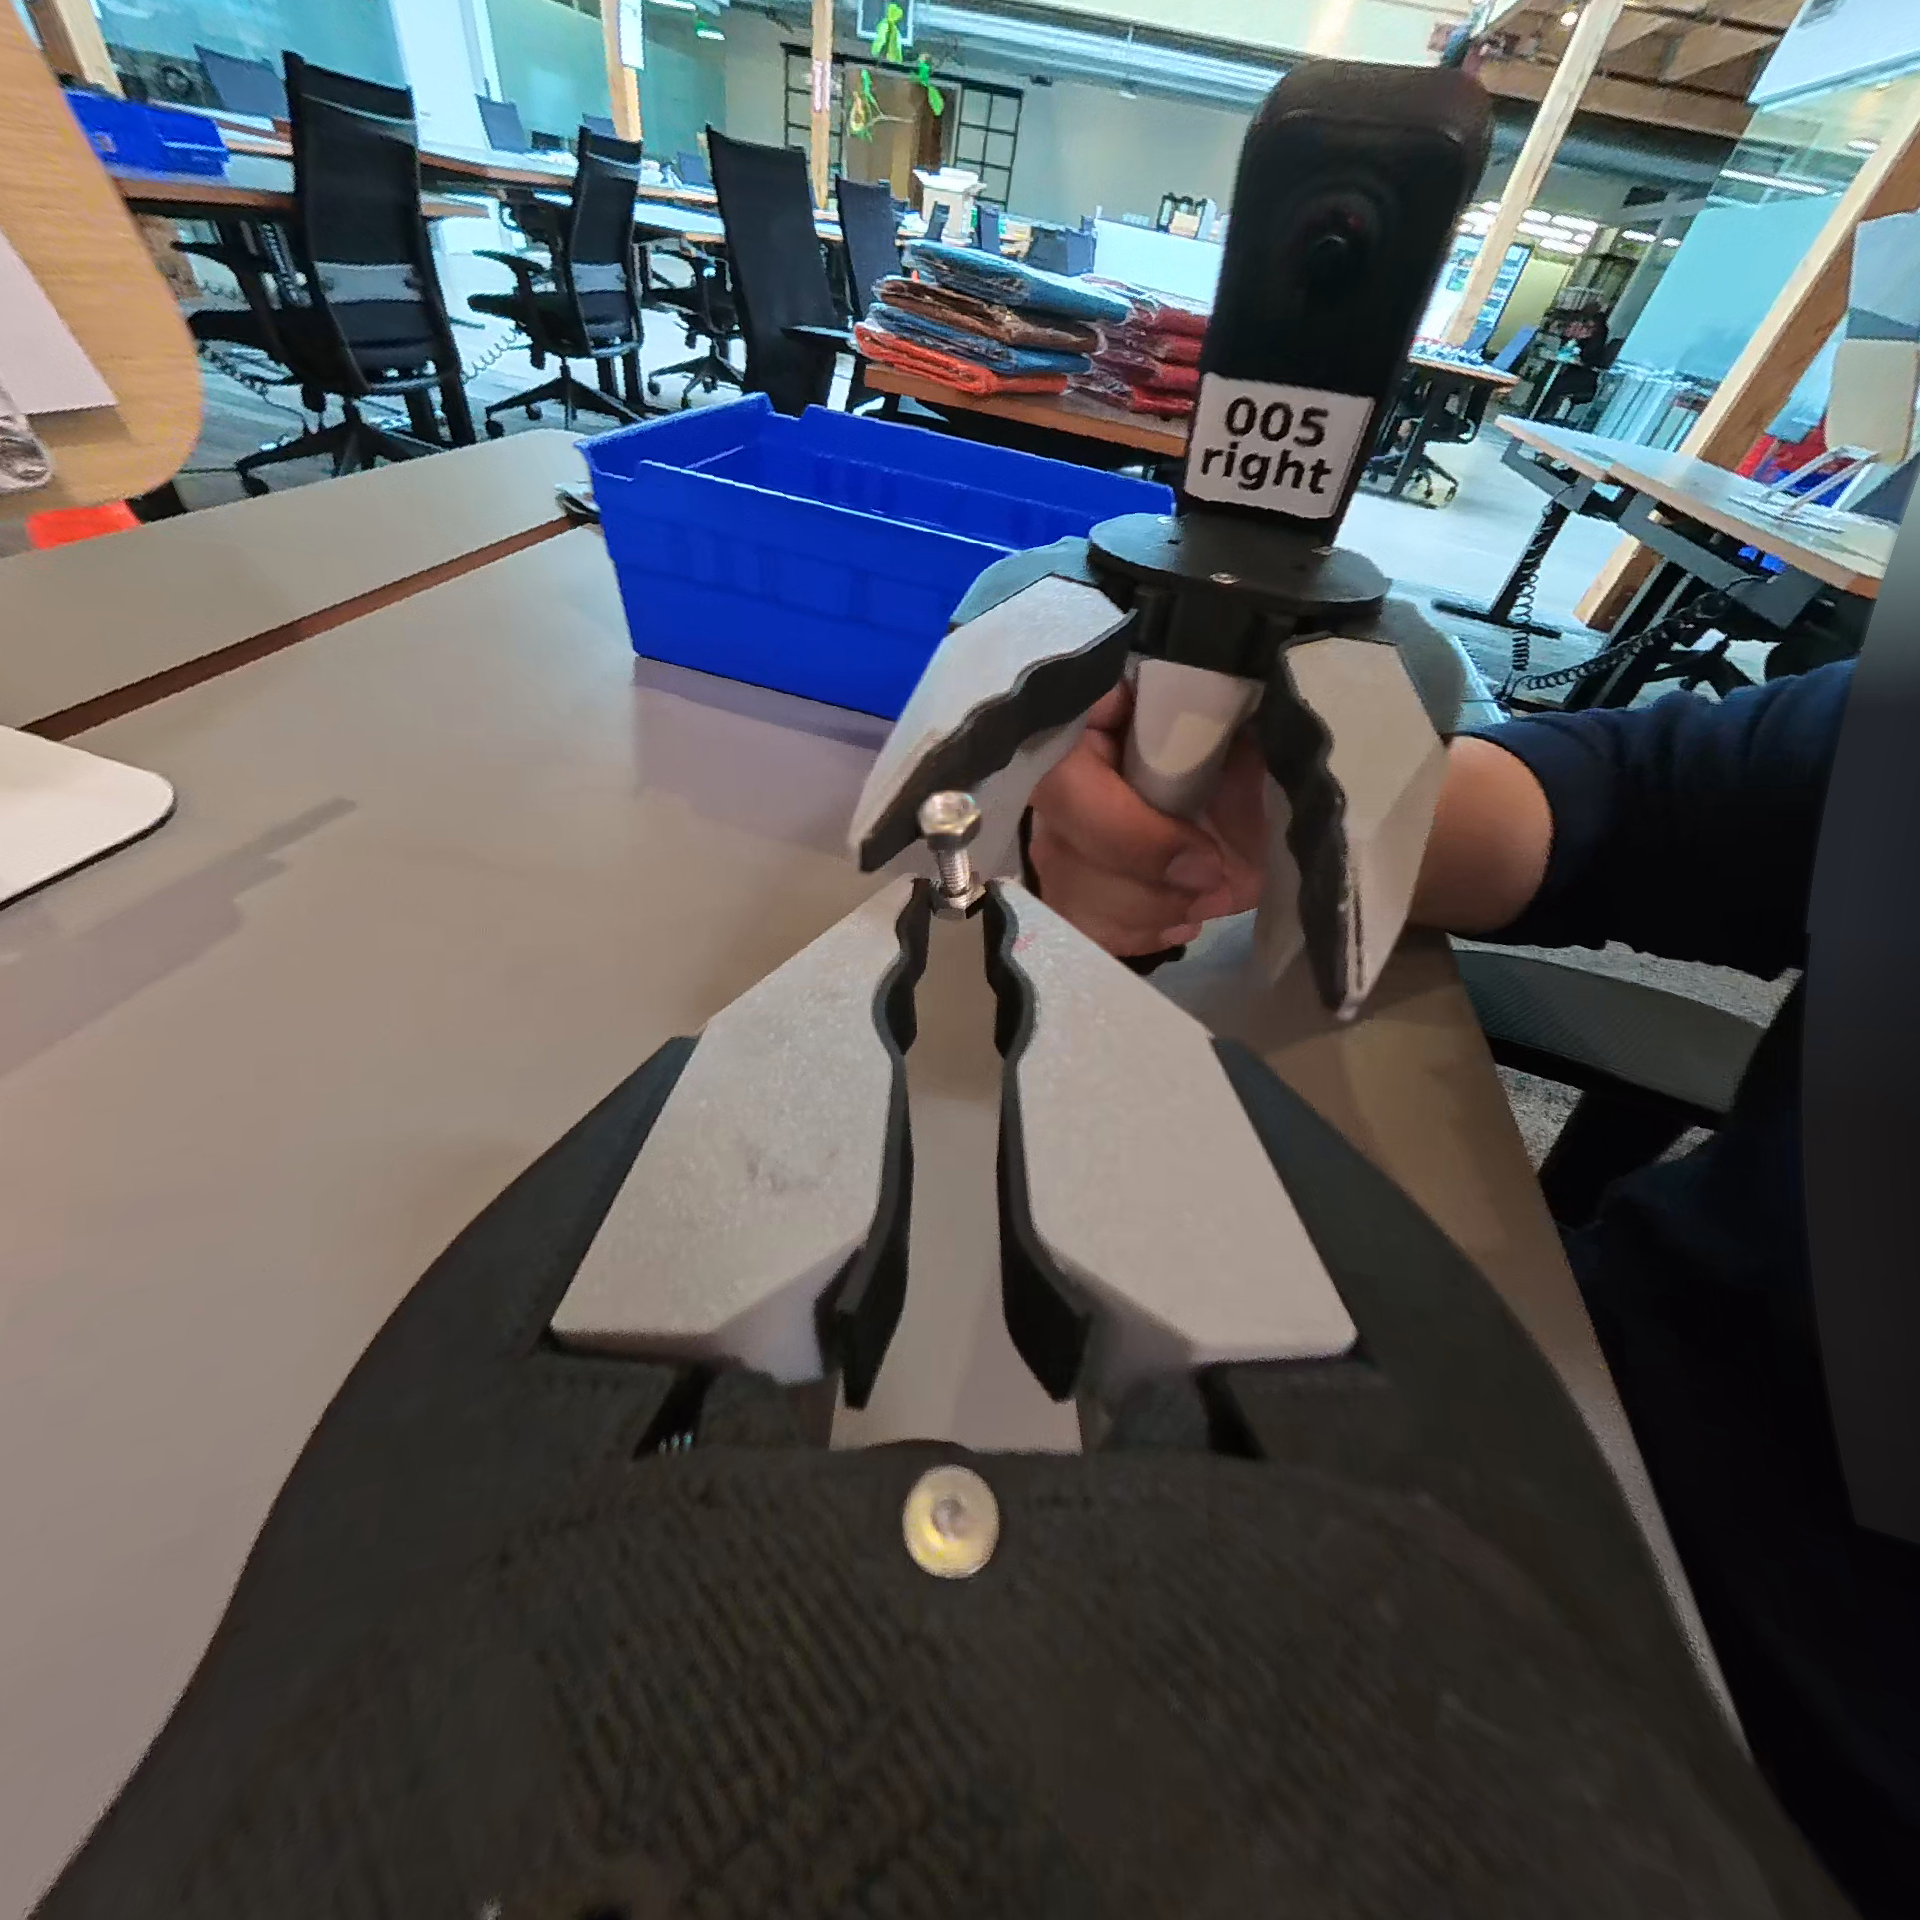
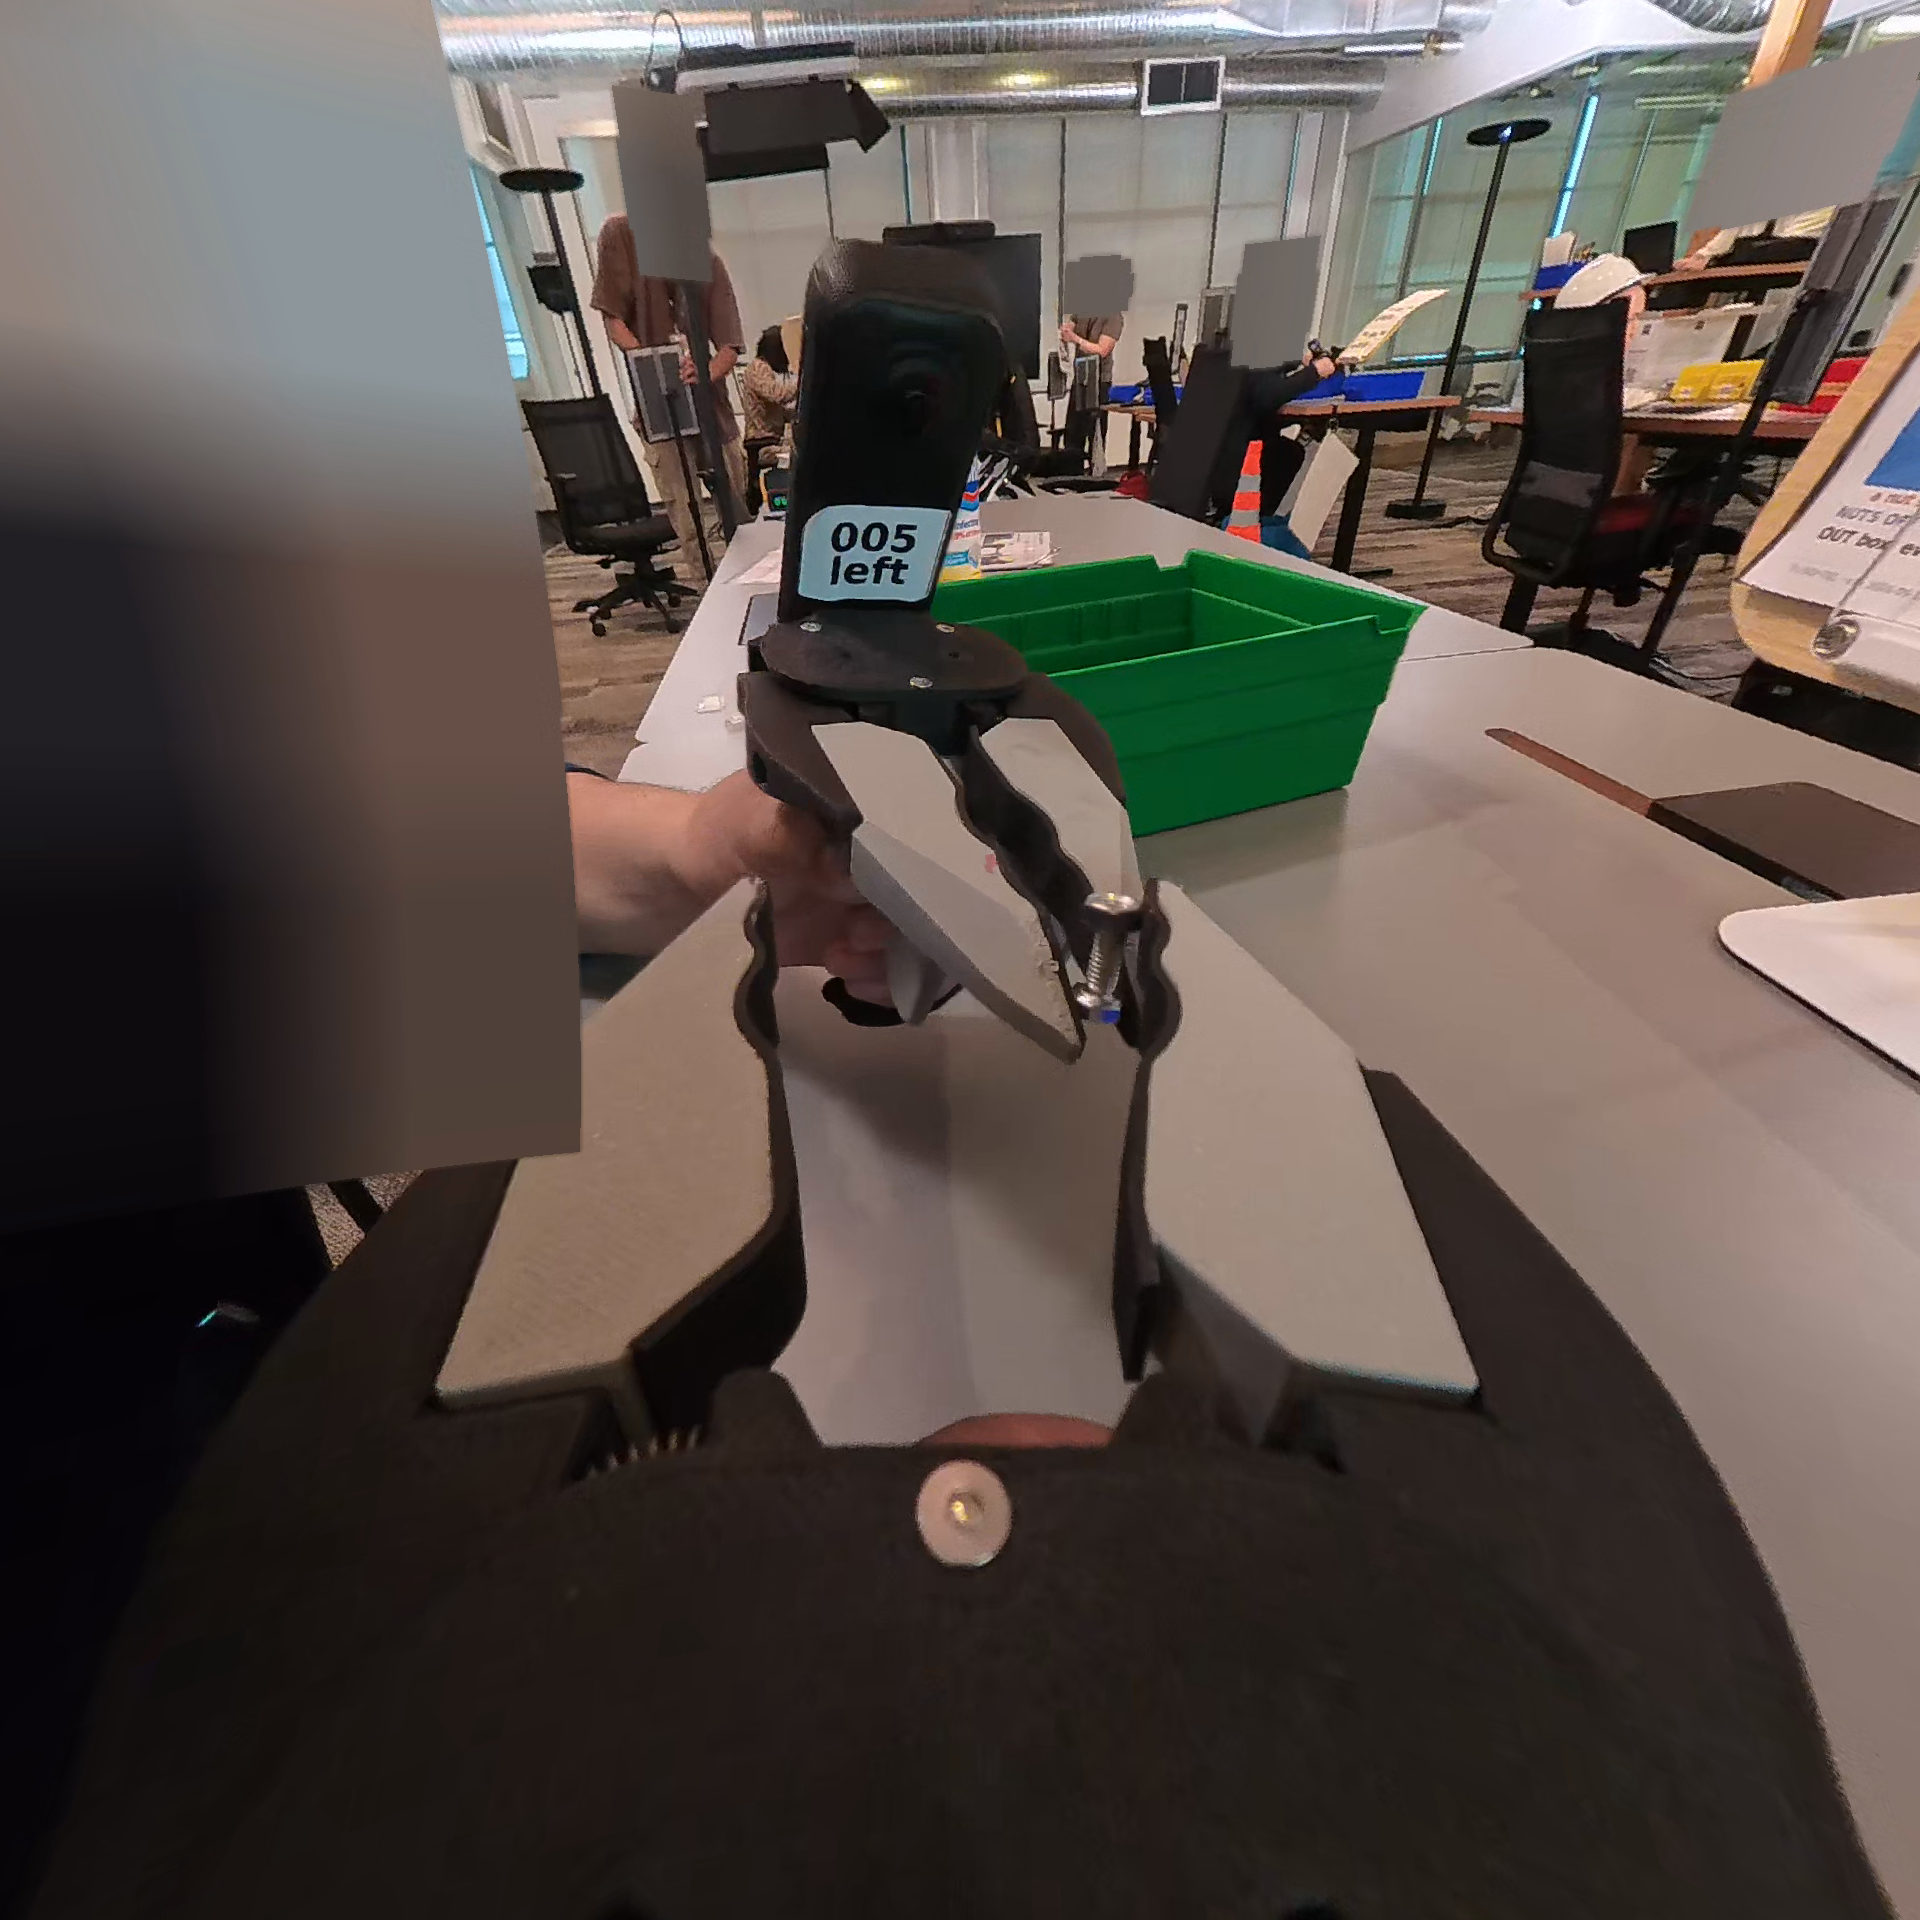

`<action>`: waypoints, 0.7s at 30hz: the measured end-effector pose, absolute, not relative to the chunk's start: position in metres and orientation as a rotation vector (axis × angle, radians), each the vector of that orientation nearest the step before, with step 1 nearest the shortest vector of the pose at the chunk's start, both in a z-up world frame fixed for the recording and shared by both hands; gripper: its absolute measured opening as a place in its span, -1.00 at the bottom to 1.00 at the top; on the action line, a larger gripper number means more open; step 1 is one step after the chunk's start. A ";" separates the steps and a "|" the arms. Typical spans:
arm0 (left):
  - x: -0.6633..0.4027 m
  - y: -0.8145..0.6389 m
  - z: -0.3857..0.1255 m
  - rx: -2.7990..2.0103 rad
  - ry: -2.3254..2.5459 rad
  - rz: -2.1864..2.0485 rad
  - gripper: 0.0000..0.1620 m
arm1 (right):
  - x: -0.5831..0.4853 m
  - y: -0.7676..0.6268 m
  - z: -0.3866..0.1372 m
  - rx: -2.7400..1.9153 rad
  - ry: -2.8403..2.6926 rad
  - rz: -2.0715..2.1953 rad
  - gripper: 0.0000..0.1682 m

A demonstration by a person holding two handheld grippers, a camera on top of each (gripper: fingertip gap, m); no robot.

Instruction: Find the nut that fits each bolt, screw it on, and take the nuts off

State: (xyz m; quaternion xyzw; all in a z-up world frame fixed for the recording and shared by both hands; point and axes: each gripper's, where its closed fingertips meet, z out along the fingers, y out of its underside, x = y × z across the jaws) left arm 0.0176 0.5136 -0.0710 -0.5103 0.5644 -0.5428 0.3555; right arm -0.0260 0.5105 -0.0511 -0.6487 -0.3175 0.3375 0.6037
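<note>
Two grippers met mid-frame: my left gripper [image 1: 951,902] clamped the nut [image 1: 953,907] on the bolt [image 1: 949,844]; my right gripper [image 2: 951,961] gaped wide beside it.

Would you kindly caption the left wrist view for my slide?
Left claw pinches a small silver nut on a short silver bolt; open right claw nearby.

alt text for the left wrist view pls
The left gripper pinches a small nut at its fingertips, with a silver bolt standing up from it. The right gripper, held in a hand, is open beside the bolt. A blue bin sits behind on the grey table.
</note>
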 end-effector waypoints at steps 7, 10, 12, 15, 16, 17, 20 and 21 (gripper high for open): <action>0.017 0.516 -0.076 -1.335 1.481 -1.382 -0.90 | -0.014 0.515 -0.046 -1.501 -0.690 0.769 -0.24; 0.020 0.507 -0.080 -1.320 1.532 -1.366 -0.90 | -0.022 0.516 -0.051 -1.525 -0.697 0.789 -0.21; 0.021 0.502 -0.081 -1.315 1.544 -1.362 -0.90 | -0.027 0.515 -0.056 -1.533 -0.732 0.770 -0.22; 0.020 0.509 -0.079 -1.338 1.509 -1.342 -0.90 | -0.029 0.514 -0.057 -1.531 -0.752 0.733 -0.21; 0.020 0.513 -0.078 -1.345 1.491 -1.346 -0.90 | -0.027 0.514 -0.057 -1.530 -0.746 0.729 -0.20; 0.019 0.517 -0.077 -1.354 1.471 -1.351 -0.90 | -0.025 0.514 -0.056 -1.530 -0.738 0.732 -0.21; 0.016 0.524 -0.076 -1.372 1.450 -1.351 -0.90 | -0.017 0.516 -0.054 -1.533 -0.713 0.751 -0.29; 0.016 0.524 -0.076 -1.369 1.454 -1.351 -0.90 | -0.016 0.517 -0.054 -1.534 -0.702 0.755 -0.28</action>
